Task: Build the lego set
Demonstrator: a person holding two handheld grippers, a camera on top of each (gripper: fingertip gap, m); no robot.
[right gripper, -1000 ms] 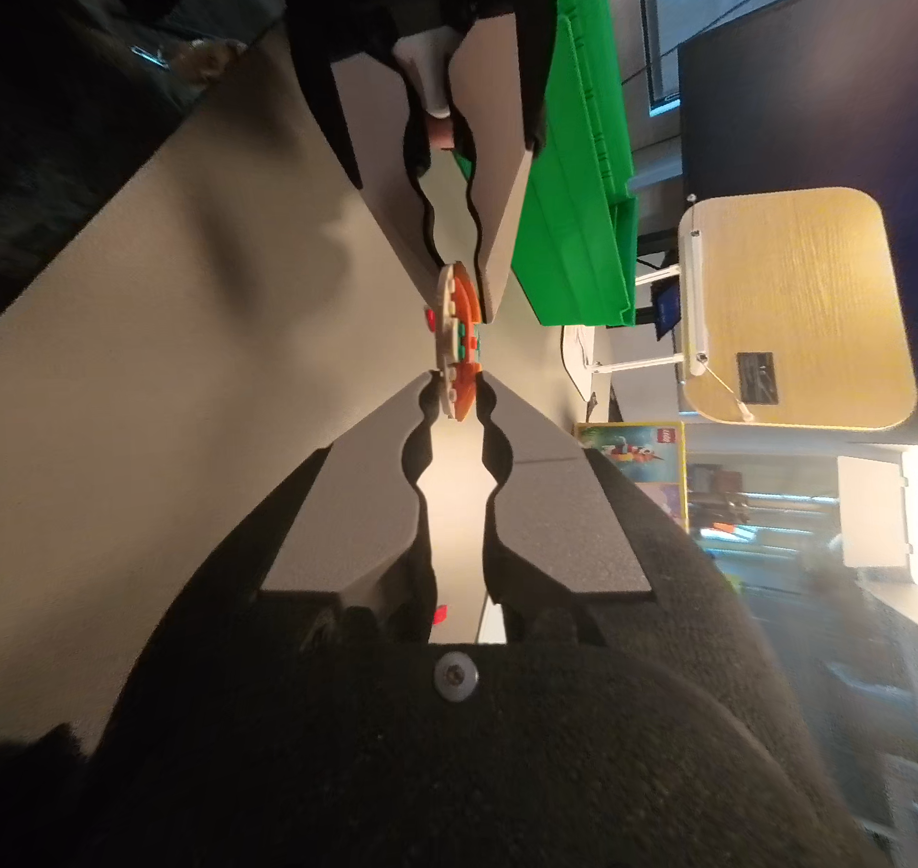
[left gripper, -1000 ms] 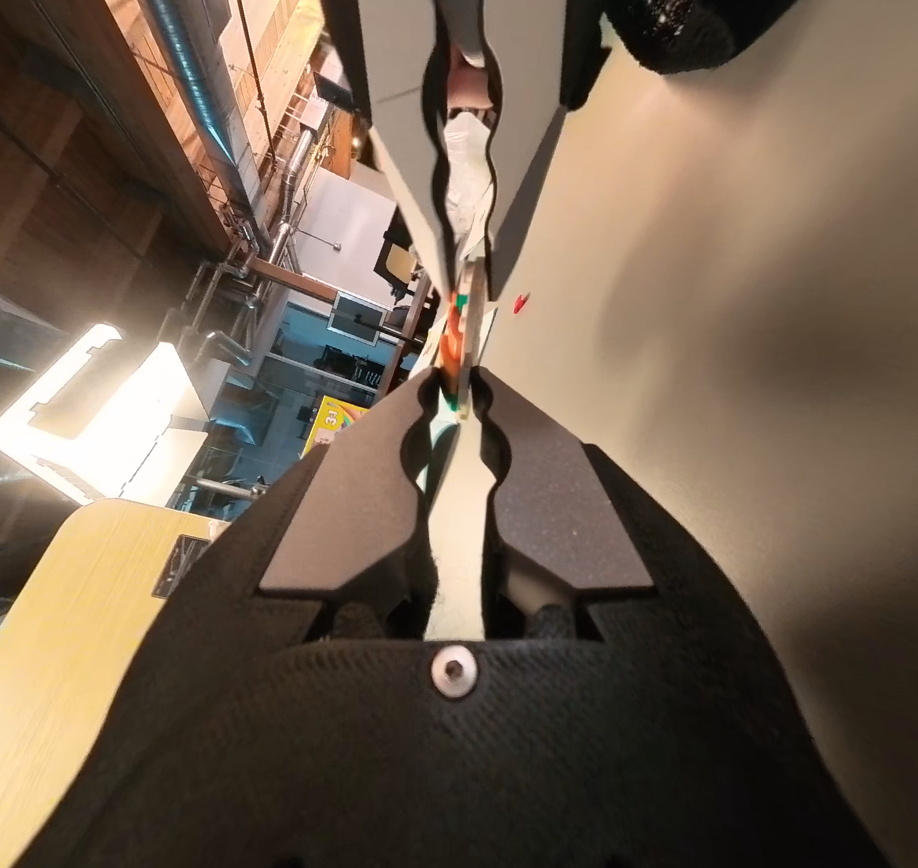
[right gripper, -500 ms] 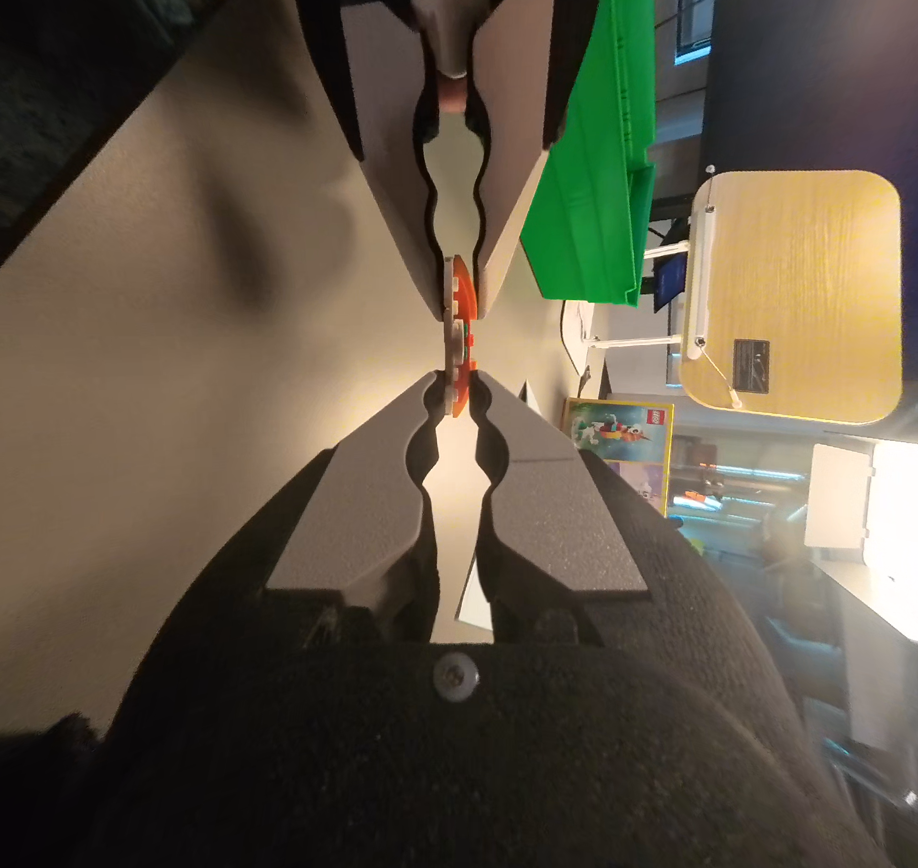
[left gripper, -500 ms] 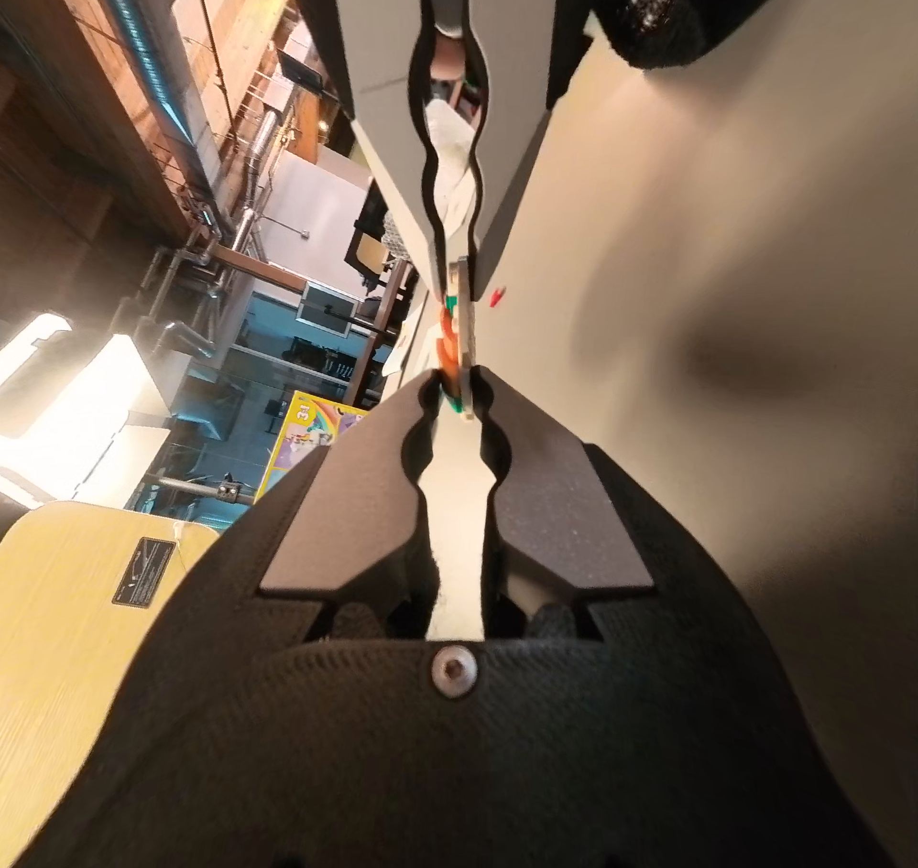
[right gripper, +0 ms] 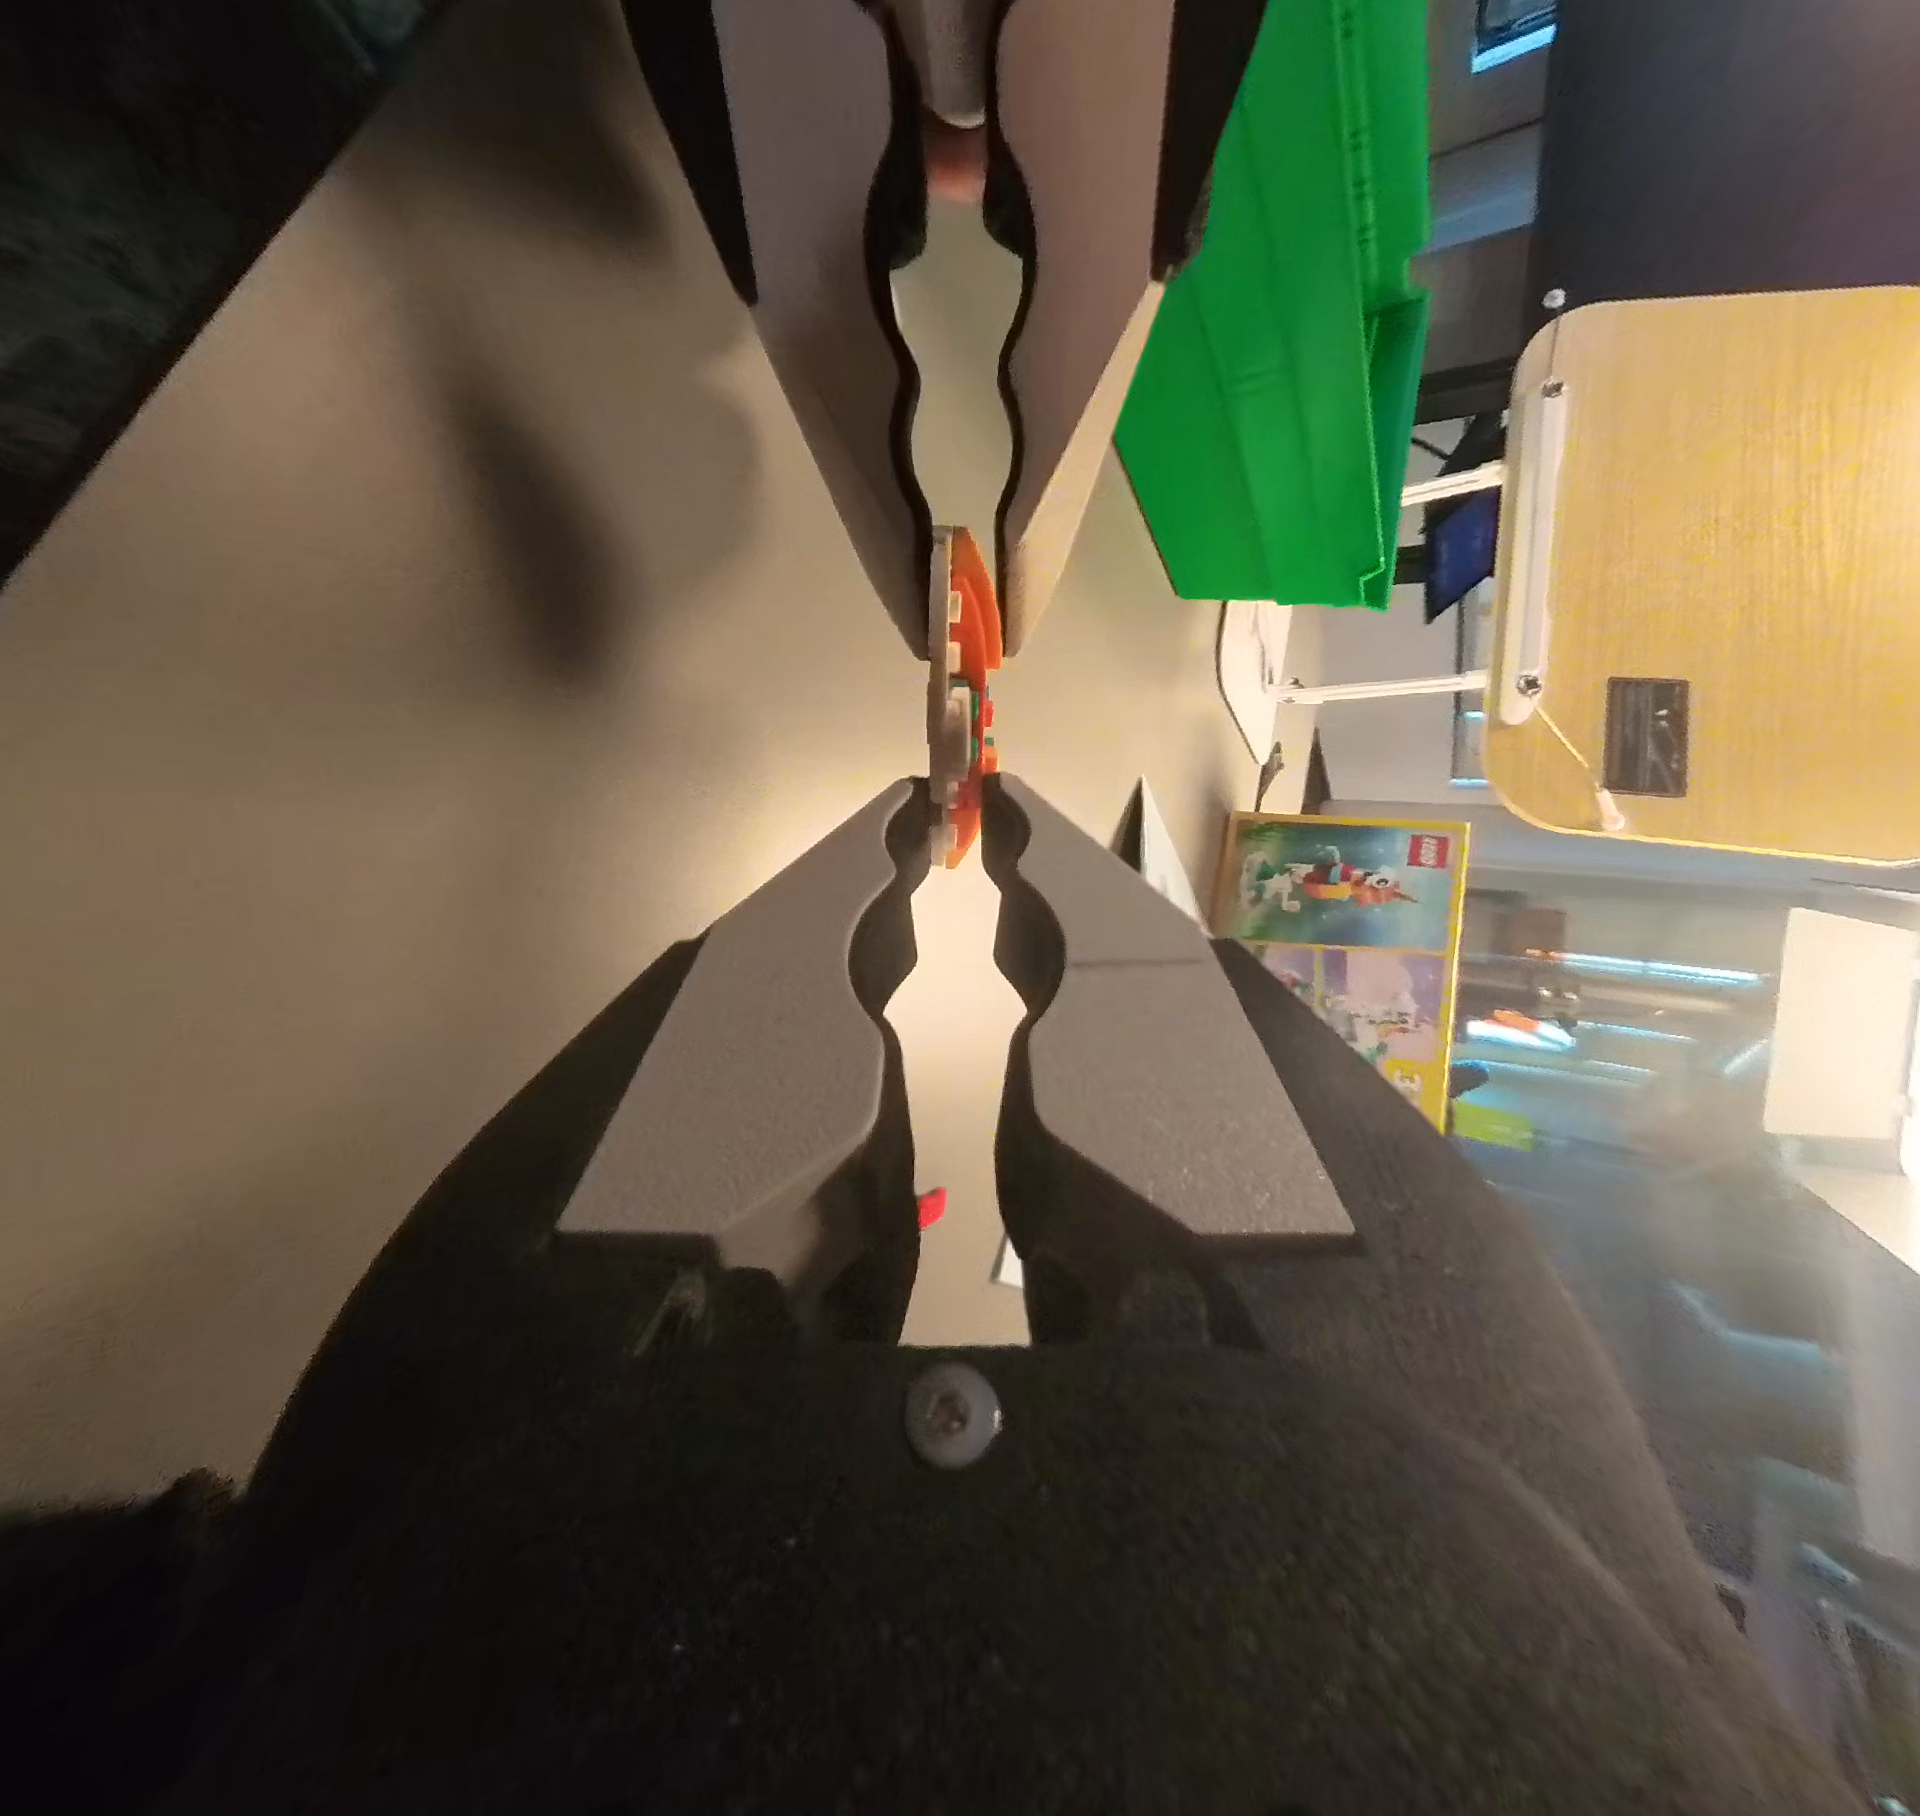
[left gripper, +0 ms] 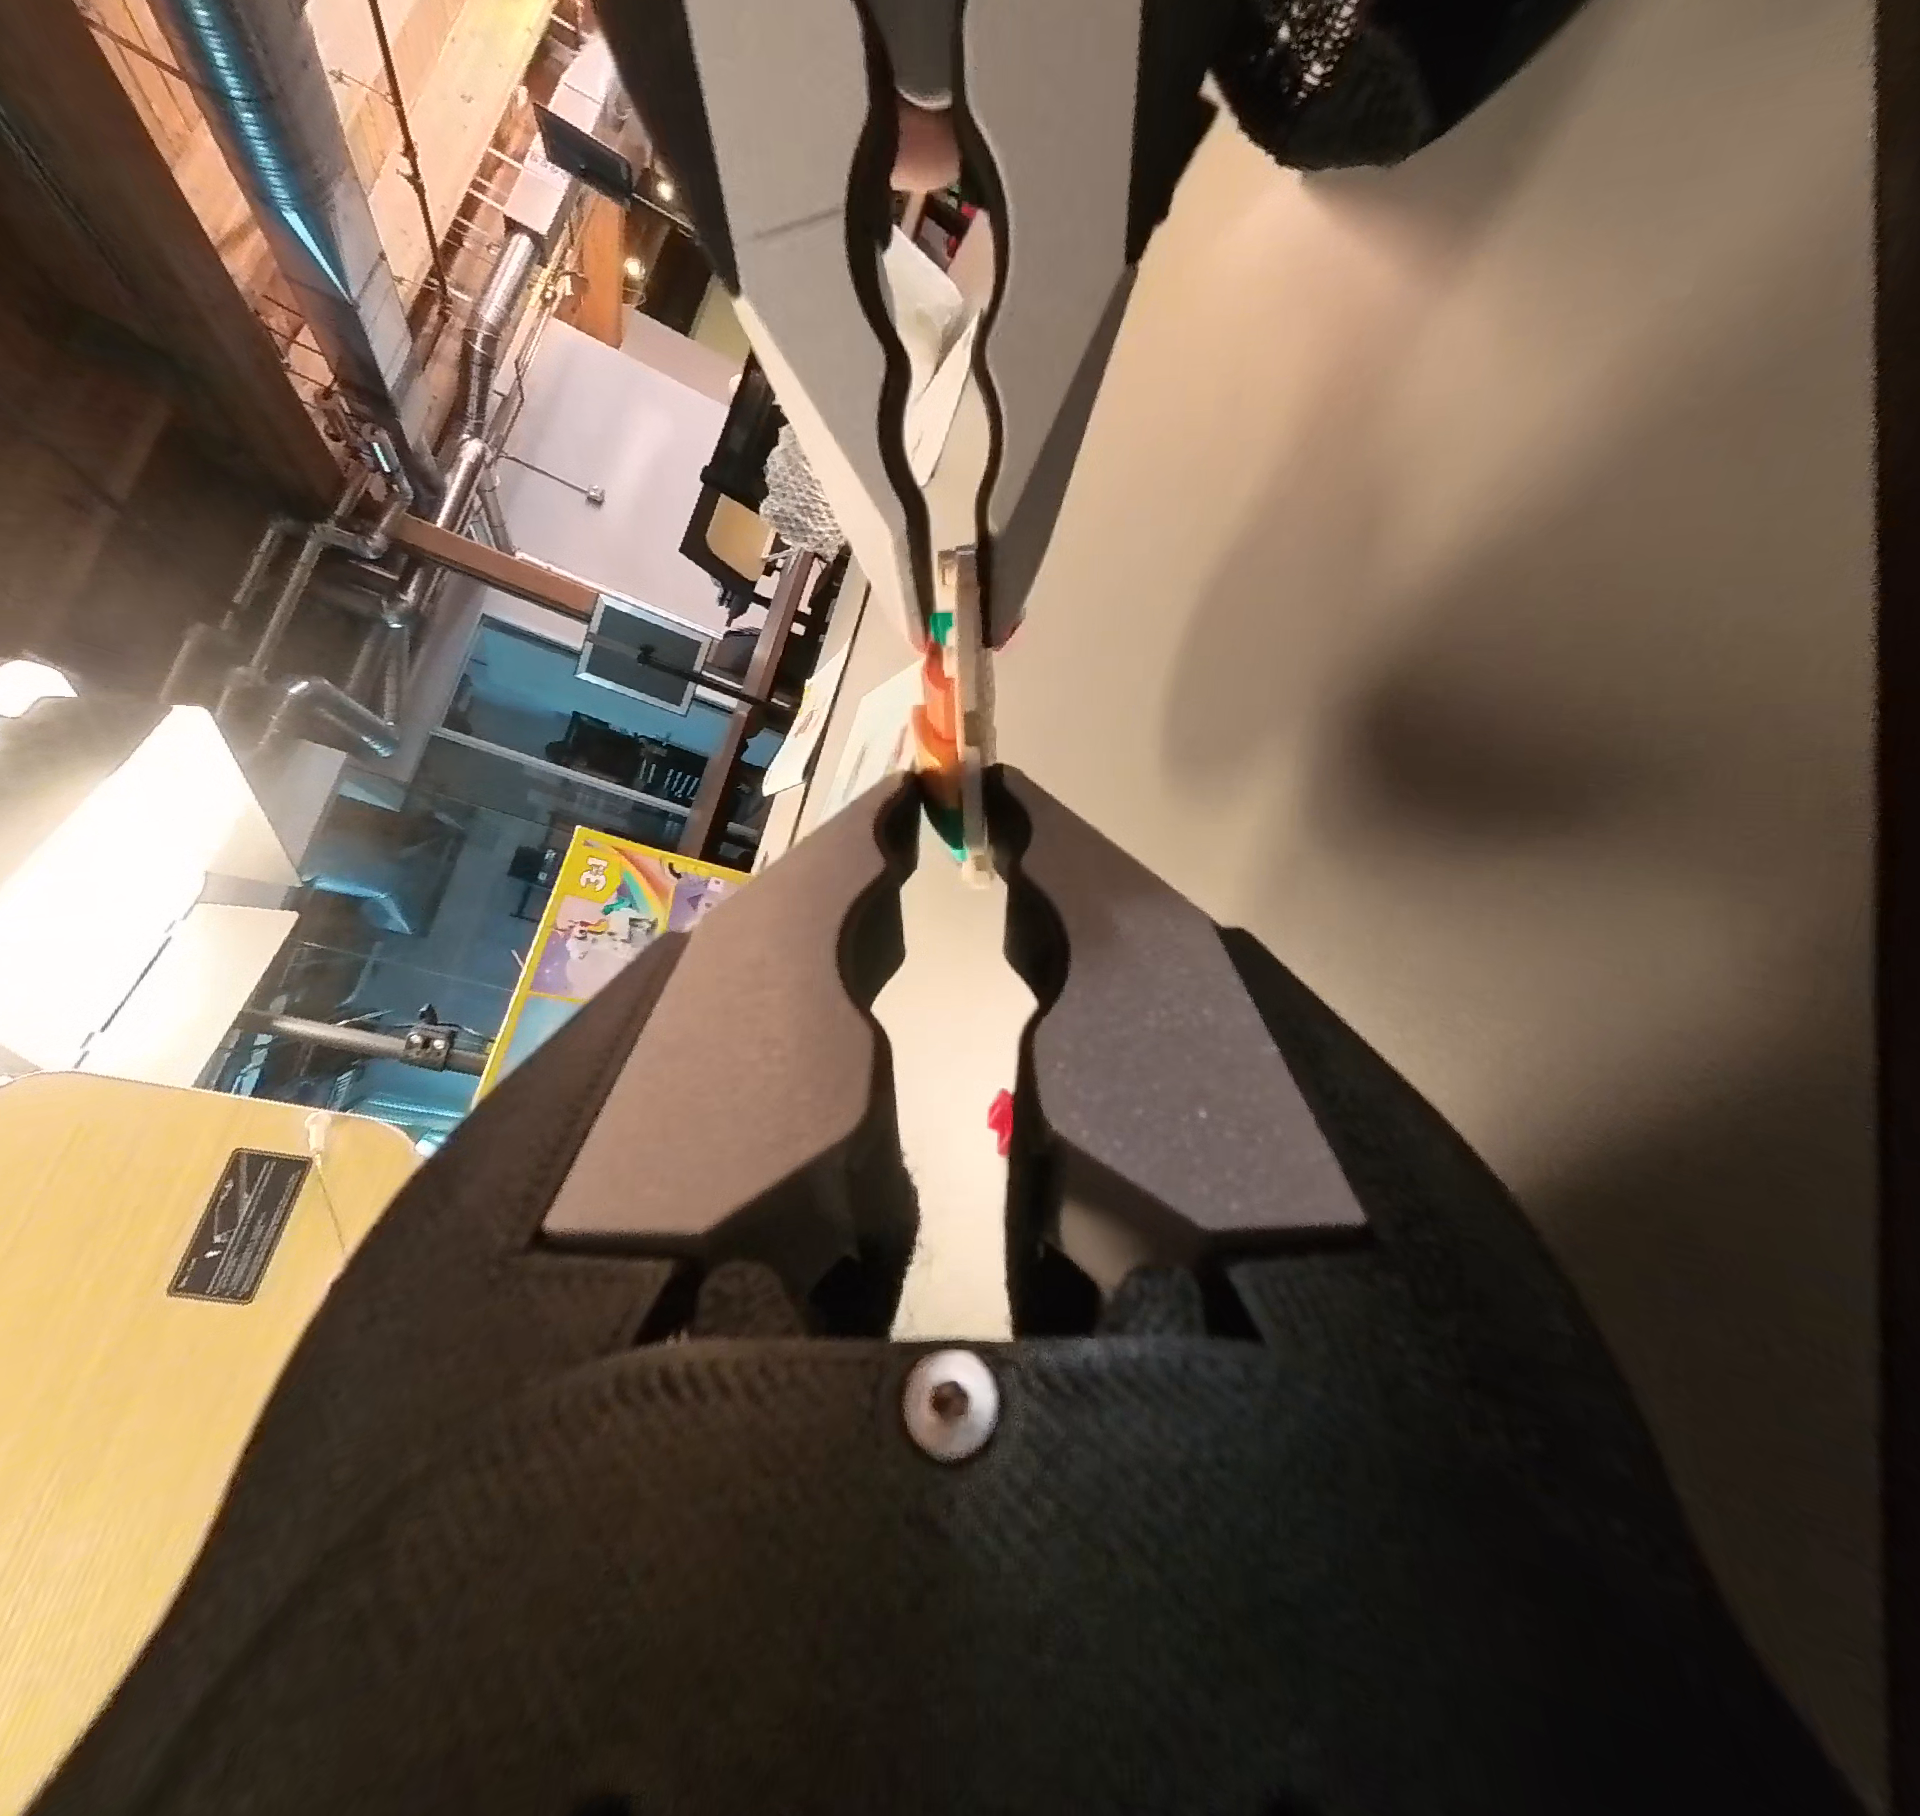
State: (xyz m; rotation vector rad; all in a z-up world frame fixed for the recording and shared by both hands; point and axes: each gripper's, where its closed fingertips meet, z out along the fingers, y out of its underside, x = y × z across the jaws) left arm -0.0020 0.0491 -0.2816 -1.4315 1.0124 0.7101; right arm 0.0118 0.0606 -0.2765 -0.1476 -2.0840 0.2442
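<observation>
Tip to tip now: over the last second the two grippers have been drawn into line, and the tilt seen earlier has been straightened out. The lego assembly (right gripper: 961, 717), a grey disc faced with orange and green pieces, is held off the table (right gripper: 416, 727), pinched at one edge by the right gripper (right gripper: 956, 810) and at the opposite edge by the left gripper (left gripper: 961, 810). Both sets of jaws are clamped on it. One small red piece (left gripper: 1000, 1122) is left lying on the table. Any twist or pull between the grips could, it is judged, pop the orange layer off the disc, since only thin edges are caught.
</observation>
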